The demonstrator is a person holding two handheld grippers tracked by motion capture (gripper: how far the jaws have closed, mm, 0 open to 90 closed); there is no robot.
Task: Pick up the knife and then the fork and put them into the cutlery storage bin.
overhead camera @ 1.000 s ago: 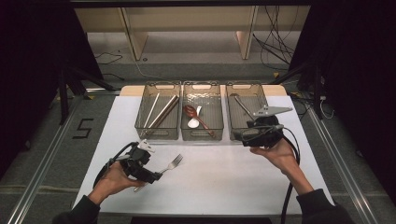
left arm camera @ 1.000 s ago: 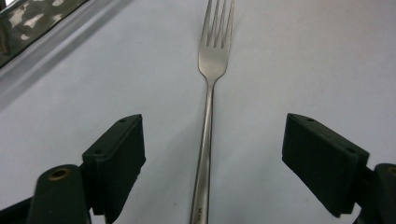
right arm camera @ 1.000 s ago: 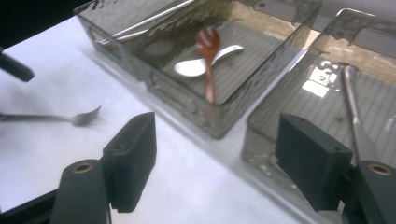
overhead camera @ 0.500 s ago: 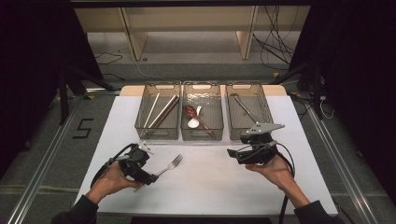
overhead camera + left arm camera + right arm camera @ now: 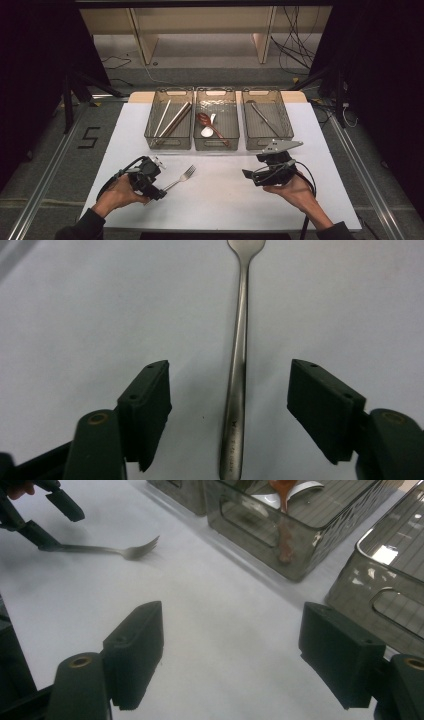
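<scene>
The fork is lying flat on the white table, near the front left, and the left gripper is sitting right over its handle end. Look along the left gripper view: the fork's handle is running straight up the middle between the two black pads, its long axis in line with the gripper's own reach and the tines pointing away. The jaws have just been closing in on it, but they are not there yet; there is bare table showing on both sides of the handle, so nothing is being pinched. From above, the fork is pointing up and to the right, tines toward the three clear bins, which are standing in a row at the back with chopsticks, spoons and another utensil already sorted inside.

The right gripper is hovering well off to the right, near the front of the right-hand bin, its jaws spread wide and gripping nothing, and its own view is looking across at the fork from a distance. So the left hand is plainly the nearer one. My read: the squeeze only has to finish across the handle's narrow width, and the centring is looking good for it.
</scene>
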